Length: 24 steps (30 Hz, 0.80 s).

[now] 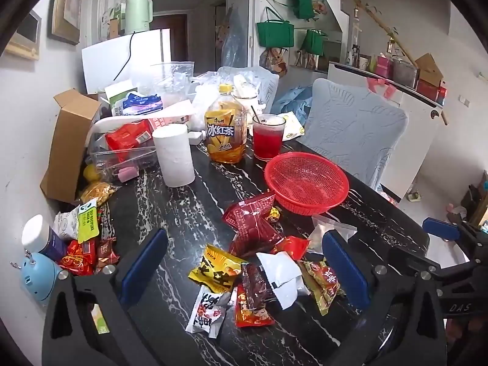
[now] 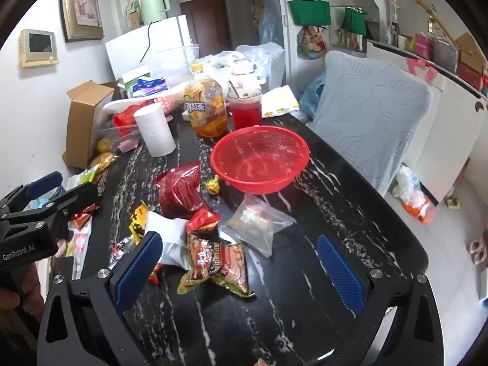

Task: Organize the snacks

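Black marble table [image 2: 305,320]: cluttered. Snack packets [image 1: 253,277] heaped loose at near edge, beside red basket [image 2: 259,158], empty. Left gripper [image 1: 244,277] wide, holding nothing; right gripper [image 2: 241,271] likewise. Sorting judged not begun.

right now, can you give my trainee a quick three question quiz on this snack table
1. True or false: the red basket already holds snacks.
2. Which stands nearest the basket? A) toilet roll B) red drink C) cardboard box
3. Fill in: both the left gripper and the right gripper are ____.

Key: 1 false, it is empty. 2 B. 3 open, holding nothing.
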{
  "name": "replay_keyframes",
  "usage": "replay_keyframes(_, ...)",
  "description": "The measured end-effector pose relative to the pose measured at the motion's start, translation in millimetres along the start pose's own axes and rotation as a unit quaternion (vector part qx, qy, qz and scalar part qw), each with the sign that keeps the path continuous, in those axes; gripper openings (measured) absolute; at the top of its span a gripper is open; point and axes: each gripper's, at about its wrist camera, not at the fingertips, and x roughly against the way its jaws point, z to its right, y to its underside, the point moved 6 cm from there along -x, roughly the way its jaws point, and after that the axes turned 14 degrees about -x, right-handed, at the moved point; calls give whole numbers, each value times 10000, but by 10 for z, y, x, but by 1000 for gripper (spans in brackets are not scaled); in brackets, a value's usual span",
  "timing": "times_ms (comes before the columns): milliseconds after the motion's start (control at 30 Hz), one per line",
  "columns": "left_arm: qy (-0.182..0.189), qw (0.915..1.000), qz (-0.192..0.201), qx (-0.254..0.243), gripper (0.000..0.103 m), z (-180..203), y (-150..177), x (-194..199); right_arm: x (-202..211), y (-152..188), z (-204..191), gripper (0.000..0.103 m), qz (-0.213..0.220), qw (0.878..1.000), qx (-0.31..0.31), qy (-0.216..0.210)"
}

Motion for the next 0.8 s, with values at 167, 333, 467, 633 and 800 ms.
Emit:
replay_keyframes(167,50,10000,36,-38,103,12,-20,-27,-12,-18,4,103,22,10000,-30,33)
replay_keyframes(333,95,9999,69,-77,103,30,-30,-41,-25,-36,27,103,45,9999,-54,74)
replay_keyframes(467,102,9999,64,-92,103,35,-29,-57,-42,-44,15,103,42,9999,-39,107)
replay_keyframes(633,163,9998,59,-74,103,29,-30,-55,-56,-40,22,103,57,9999,-31,151)
replay_keyframes(800,142,9997,92,-159,103,55,-25,-39,-68,1,27,103,84,9999,19,145)
